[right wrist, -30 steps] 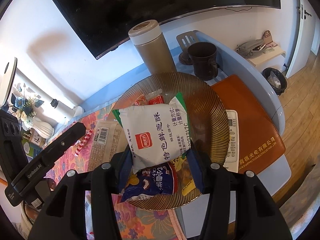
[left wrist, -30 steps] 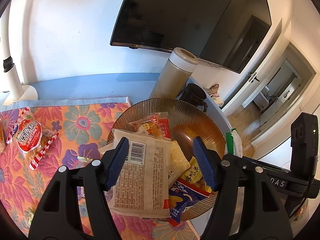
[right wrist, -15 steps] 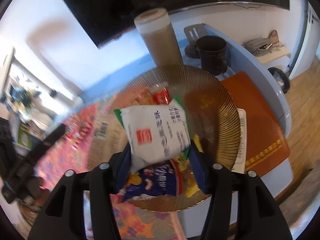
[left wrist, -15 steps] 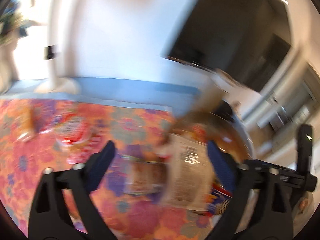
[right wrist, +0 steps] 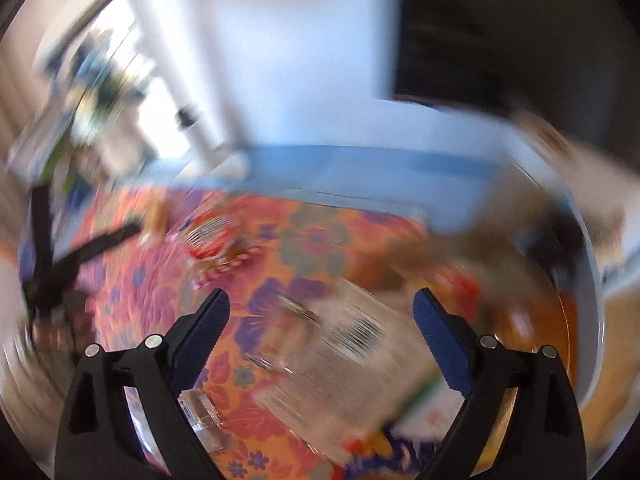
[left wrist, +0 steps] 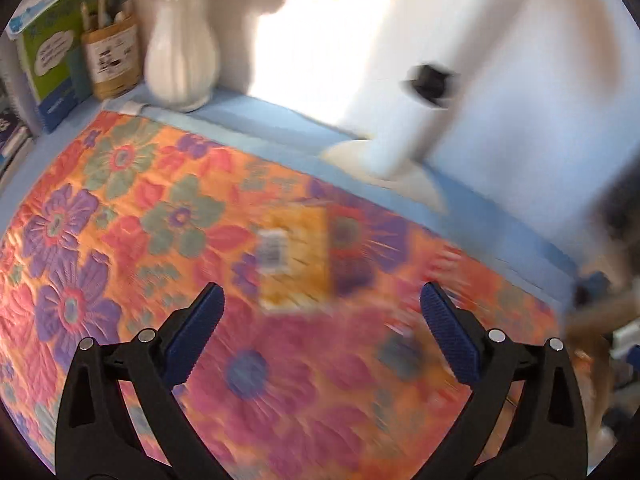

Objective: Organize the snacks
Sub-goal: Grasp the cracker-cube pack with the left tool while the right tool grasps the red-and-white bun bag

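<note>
Spanning most of the left wrist view, a floral cloth (left wrist: 132, 216) in orange, pink and purple is laid over a blue surface (left wrist: 280, 116).

Left gripper (left wrist: 322, 312): jaws are spread wide, nothing is held between the blue pads (left wrist: 196, 332). It is poised above the cloth.

Yellow snack packet (left wrist: 294, 256): laid flat on the cloth at frame centre, just above the gap between the jaws; a pale barcode patch is seen on its left half. Detail is blurred.

White ribbed vase (left wrist: 182, 56): stood at upper left on the blue surface, blurred flowers at its mouth. A yellow pen pot (left wrist: 112, 60) and a green-and-blue book (left wrist: 52, 60) are placed to its left.

White lamp post (left wrist: 404, 108): risen from a flat base at upper right centre.

Right gripper (right wrist: 320, 312): jaws are likewise spread wide and empty.

Clear snack packet (right wrist: 348, 356): printed with a barcode, seen low in the right wrist view between the jaws, lying partly on the cloth; heavy blur prevents contact from being judged.

Red-and-white snack packet (right wrist: 212, 244): lying on the cloth at centre left of that view, well apart from the jaws.

Brown ribbed dish (right wrist: 536, 320): smeared across the right side of that view; contents cannot be told.
</note>
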Motion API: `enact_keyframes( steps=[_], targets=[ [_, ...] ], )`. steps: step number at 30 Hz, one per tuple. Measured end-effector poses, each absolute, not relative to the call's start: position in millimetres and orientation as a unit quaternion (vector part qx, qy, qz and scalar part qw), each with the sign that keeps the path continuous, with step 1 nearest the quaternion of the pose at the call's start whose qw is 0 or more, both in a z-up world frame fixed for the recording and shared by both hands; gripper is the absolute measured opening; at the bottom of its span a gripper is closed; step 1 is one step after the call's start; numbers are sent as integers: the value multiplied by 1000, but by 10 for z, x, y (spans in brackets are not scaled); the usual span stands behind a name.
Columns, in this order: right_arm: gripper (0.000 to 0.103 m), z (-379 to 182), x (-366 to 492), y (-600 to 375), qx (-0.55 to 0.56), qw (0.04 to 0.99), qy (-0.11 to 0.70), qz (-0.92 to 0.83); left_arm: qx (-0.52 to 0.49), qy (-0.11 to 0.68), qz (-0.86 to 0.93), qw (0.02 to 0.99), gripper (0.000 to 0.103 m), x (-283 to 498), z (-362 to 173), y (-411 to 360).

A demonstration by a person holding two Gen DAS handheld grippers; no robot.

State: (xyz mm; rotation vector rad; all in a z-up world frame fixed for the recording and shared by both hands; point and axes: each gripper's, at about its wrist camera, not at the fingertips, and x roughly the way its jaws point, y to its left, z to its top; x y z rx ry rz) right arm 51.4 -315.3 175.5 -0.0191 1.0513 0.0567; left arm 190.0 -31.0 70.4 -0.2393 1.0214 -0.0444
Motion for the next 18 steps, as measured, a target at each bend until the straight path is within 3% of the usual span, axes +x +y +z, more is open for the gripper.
enact_keyframes(
  steps=[5,11,12,14,16,18],
  targets=[
    [98,1358,1202,-2427,-123,810,565,96,-140,538,-20,831,98,2170,346,-208],
    [98,675,1833,-1964,-99,741,650,135,-138,541,-24,829,96,2305,163,-188],
    [98,579,1894,-1947,-89,734,661,130,-134,534,-30,834,92,2317,173,-189],
    [98,363,2003,-1965,-75,723,678,108,-100,527,-37,843,54,2349,190,-213],
    [98,193,2057,-2040,-60,720,687,79,-99,524,-42,845,45,2381,192,-180],
    [98,112,2071,-2113,-43,725,685,53,-138,521,-49,841,45,2391,197,-63]
  ],
)
